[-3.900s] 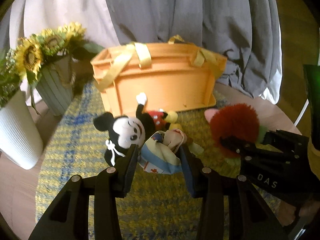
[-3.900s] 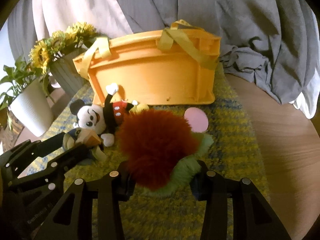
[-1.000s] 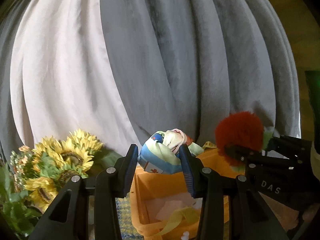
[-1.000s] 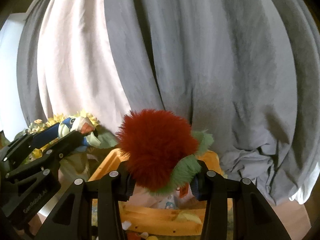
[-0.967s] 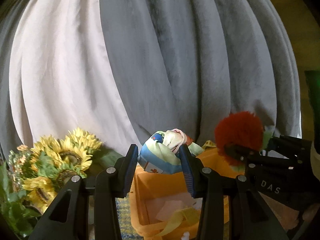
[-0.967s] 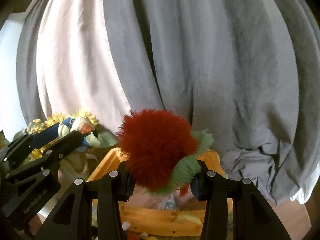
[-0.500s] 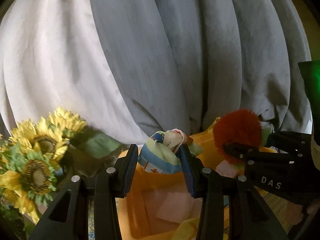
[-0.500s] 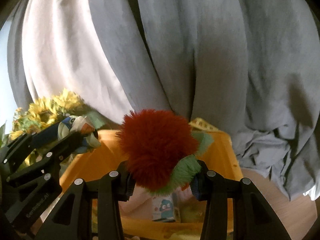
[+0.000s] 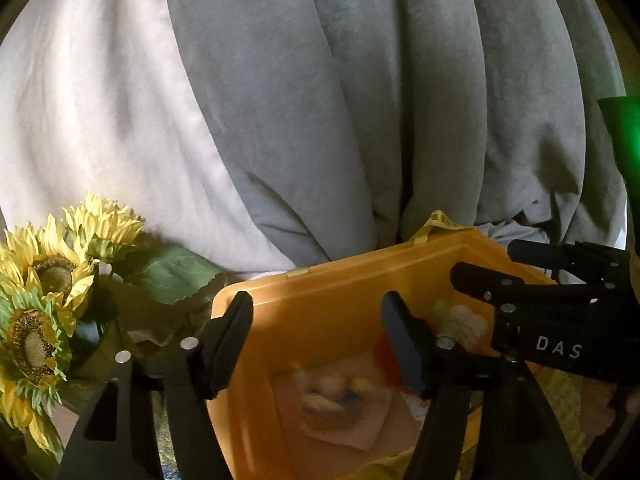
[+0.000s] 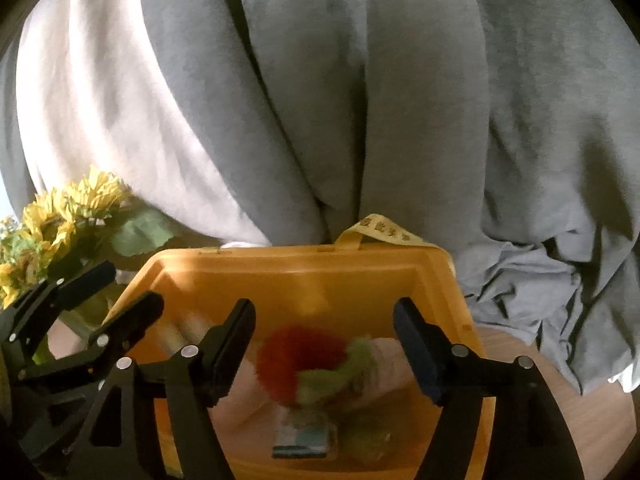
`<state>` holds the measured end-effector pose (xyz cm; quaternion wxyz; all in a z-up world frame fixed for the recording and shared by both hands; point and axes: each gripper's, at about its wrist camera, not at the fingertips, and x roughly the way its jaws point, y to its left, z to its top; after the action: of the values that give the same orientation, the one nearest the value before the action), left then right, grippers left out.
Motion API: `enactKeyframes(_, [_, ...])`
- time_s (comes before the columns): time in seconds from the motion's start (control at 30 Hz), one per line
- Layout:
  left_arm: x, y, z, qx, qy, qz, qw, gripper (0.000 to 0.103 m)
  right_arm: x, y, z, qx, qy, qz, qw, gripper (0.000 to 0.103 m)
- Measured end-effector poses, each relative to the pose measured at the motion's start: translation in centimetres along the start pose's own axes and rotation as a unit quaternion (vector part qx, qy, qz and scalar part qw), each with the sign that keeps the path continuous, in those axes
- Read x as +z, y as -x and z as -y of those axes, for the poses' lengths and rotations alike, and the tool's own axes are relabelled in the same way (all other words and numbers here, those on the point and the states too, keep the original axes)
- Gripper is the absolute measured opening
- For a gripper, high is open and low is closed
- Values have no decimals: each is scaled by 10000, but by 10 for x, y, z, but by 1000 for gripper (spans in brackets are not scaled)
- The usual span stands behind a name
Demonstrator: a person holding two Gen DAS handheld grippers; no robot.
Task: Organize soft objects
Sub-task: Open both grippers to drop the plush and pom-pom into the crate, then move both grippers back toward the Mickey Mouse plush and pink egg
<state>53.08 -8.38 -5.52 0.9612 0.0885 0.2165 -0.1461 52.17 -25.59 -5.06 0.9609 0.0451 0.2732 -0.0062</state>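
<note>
My left gripper [image 9: 316, 340] hangs over the orange bin [image 9: 320, 276], its jaws opening with nothing between the pads. Below it, inside the bin, the small blue-and-cream doll [image 9: 336, 396] is a blur. In the right wrist view my right gripper [image 10: 326, 344] is over the same orange bin [image 10: 300, 256], jaws opening and apart from the toy. The red fuzzy toy with green fur [image 10: 300, 356] lies blurred in the bin beneath it. Each gripper shows in the other's view: the right gripper [image 9: 486, 258] at the right, the left gripper [image 10: 128, 288] at the left.
Sunflowers [image 9: 44, 280] stand left of the bin. Grey and white curtains [image 10: 360, 100] hang close behind it. A yellow strap handle [image 10: 384, 232] sticks up at the bin's far rim. Other soft items [image 10: 304, 436] lie in the bin. Wooden tabletop [image 10: 600, 420] shows at the right.
Both grippers have opened and come lower over the bin. The doll has left the left jaws and the red toy the right jaws; both are now down in the bin.
</note>
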Motion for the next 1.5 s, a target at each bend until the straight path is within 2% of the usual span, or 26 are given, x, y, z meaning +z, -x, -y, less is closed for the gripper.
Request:
enactKeyframes(0.43, [5, 57, 6, 168, -92, 479, 9987, 68, -1, 44, -1, -90, -36, 430, 9990, 72])
enactKeyframes(0.8, [-8, 112, 16, 234, -109, 682, 9973, 68, -15, 100, -1, -344, -183, 785, 9962, 72])
enactKeyframes(0.97, [-21, 127, 21, 246, -203, 597, 9977, 68, -26, 119, -3, -525, 13, 847, 9950, 75])
enactKeyframes(1.13, [-41, 140, 26, 180, -224, 354, 9990, 68, -42, 134, -1, -799, 104, 858, 9930, 75])
enactKeyframes(1.27, [-55, 147, 30, 93, -219, 164, 9996, 68, -55, 142, -1, -817, 109, 753, 9938, 75])
enactKeyframes(1.5, [-76, 155, 36, 147, -356, -88, 9992, 68, -80, 143, 0, -796, 5, 443, 9958, 75])
